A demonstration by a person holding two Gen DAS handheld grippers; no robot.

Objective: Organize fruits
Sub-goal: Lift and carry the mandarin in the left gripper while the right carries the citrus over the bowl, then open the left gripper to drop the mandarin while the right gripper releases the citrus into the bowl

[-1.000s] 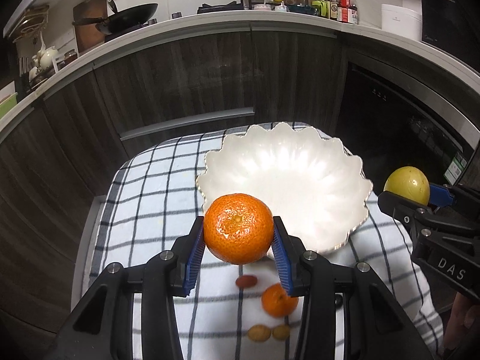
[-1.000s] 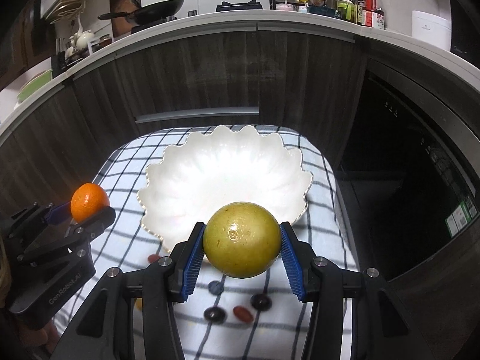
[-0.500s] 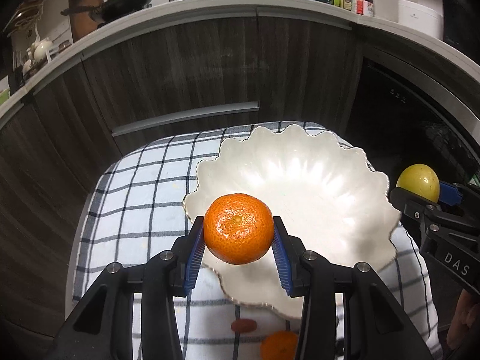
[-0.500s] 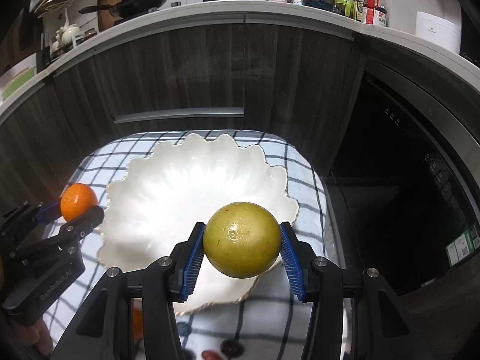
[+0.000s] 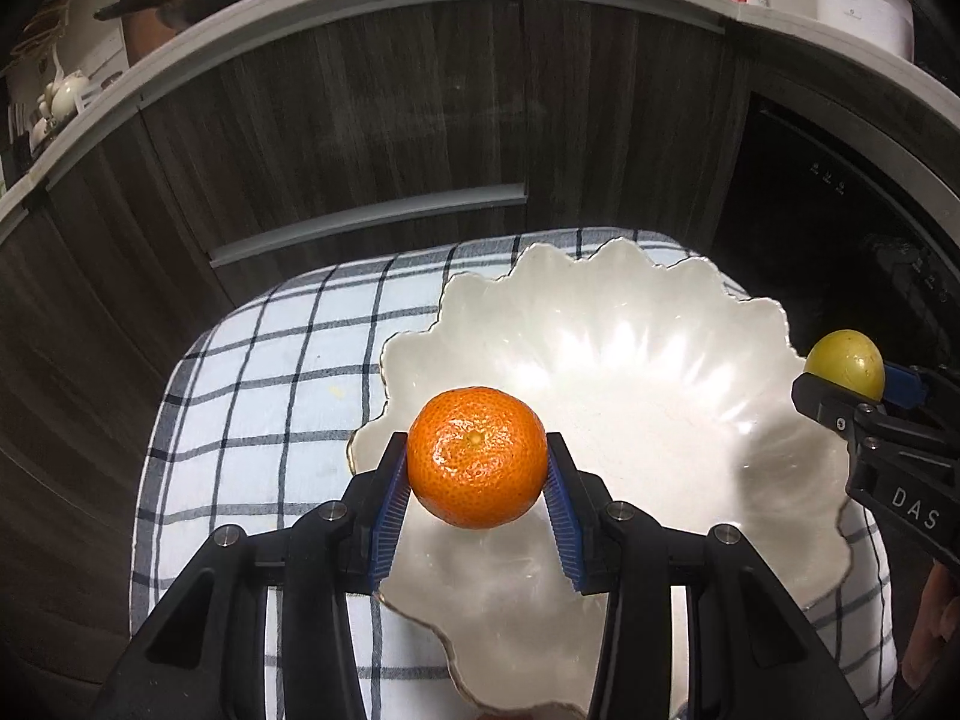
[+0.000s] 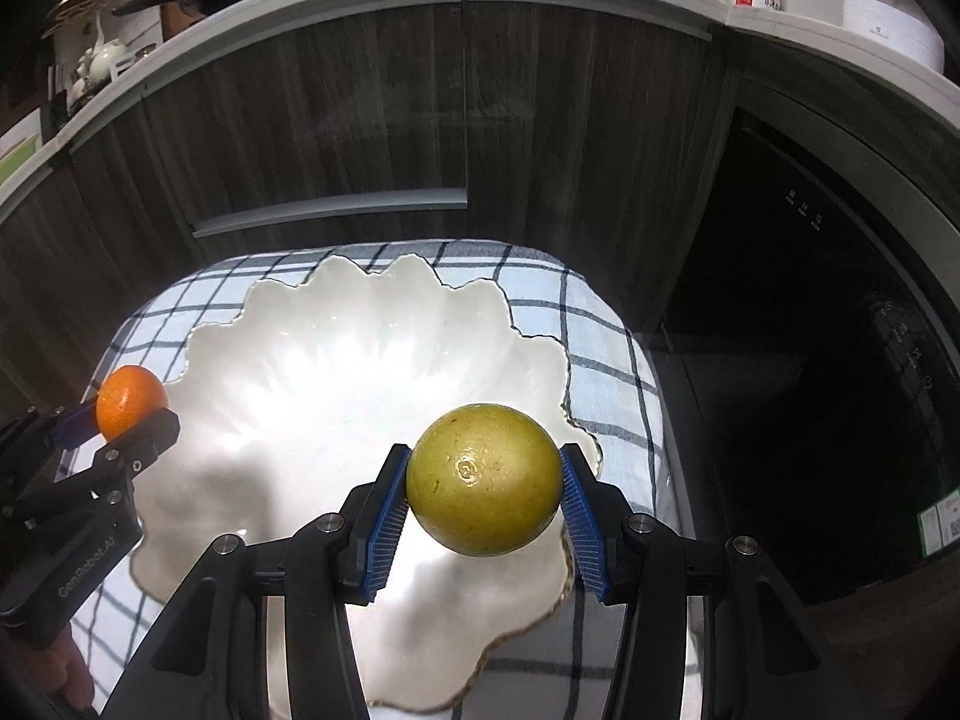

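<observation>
From the left wrist view, the left gripper (image 5: 477,495) has its ribbed blue fingers (image 5: 389,507) pressed against both sides of a round orange (image 5: 477,456) with pebbled, glossy skin, stem dimple facing the camera. The fruit hangs above the near-left part of a white bowl (image 5: 630,324), a wide, shiny ceramic piece with a scalloped, petal-like rim. The bowl sits on a white cloth with a dark blue check (image 5: 264,396) that covers the surface. At the right edge, the right gripper (image 5: 864,396) comes in from the side, clamped on a yellow-green fruit (image 5: 846,360) just past the bowl's right rim.

From the right wrist view, the right gripper (image 6: 485,501) pinches the smooth, round yellow-green fruit (image 6: 485,477) between its blue fingers (image 6: 583,513), above the bowl's (image 6: 336,360) near-right rim. On the left, the left gripper (image 6: 114,426) holds the orange (image 6: 129,399) over the bowl's left edge. Dark wood-grain cabinet fronts (image 6: 360,108) stand behind the checked cloth (image 6: 600,336).
</observation>
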